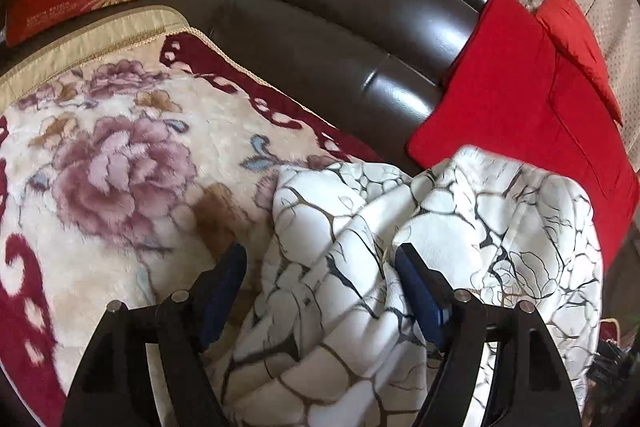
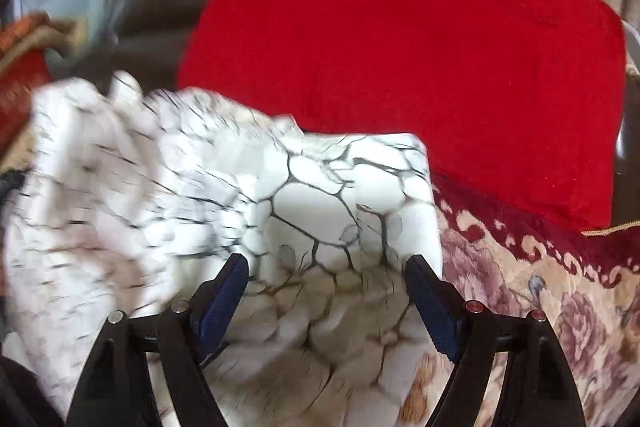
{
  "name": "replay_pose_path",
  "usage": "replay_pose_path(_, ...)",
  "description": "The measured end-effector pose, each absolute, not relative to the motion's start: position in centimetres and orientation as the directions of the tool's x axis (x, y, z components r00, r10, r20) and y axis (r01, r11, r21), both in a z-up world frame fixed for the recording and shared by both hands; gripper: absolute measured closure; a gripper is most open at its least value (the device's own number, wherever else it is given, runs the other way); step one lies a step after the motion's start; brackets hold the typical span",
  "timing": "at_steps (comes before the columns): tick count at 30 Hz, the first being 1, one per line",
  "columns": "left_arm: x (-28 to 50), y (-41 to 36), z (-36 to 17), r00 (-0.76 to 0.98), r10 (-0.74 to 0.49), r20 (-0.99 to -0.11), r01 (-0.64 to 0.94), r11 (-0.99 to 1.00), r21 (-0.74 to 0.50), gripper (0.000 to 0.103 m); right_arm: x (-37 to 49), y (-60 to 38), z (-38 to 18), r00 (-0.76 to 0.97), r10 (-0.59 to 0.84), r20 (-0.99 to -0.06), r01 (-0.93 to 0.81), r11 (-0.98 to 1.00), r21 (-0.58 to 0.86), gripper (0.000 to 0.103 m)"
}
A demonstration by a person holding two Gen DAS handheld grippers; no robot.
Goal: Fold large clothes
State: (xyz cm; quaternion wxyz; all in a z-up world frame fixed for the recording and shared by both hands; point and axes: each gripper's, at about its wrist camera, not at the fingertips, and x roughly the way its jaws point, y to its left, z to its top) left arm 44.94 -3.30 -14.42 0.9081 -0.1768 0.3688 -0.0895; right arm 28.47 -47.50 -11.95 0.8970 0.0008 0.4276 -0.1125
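While the white fleece garment printed with a dark cracked-stone pattern (image 1: 400, 251) lies bunched on the plush floral blanket in cream, mauve and maroon (image 1: 104, 163), neither tool has hold of it. From the left wrist view, the left gripper (image 1: 322, 263) has its blue-padded fingers (image 1: 416, 287) spread wide, with a rumpled ridge of the garment rising between them; nothing is pinched, so it looks set to close on a fold. From the right wrist view, the right gripper (image 2: 326, 273) is likewise spread, its fingers straddling a puckered hollow of the same cloth, near a squared edge or corner that stands up toward the bright red fabric cushion (image 2: 400, 27).

The garment sits at the near edge of the blanket-covered seat, just in front of the dark brown leather backrest (image 1: 340, 15), probably because the blanket gives a broad, soft surface to spread it on. The cloth to the left of the right view is blurred, so its lie there cannot be told. Judging by the heap, folding has barely begun, and the cloth likely wants flattening first.
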Motion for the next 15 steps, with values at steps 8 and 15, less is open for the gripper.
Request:
replay_pose_path(8,45.3,-2.2,-15.3,0.703,-0.249,-0.667,-0.04,0.921,-0.386,0.023,25.8,-53.0,-13.0,0.617,-0.244,-0.749,0.533,0.829,0.169,0.021)
replay_pose_path(15,43.9,-2.8,-14.3,0.754,-0.187,-0.629,-0.029,0.948,-0.318,0.023,21.7,-48.2,-9.8,0.794,-0.115,-0.596,0.393,0.846,0.36,0.021)
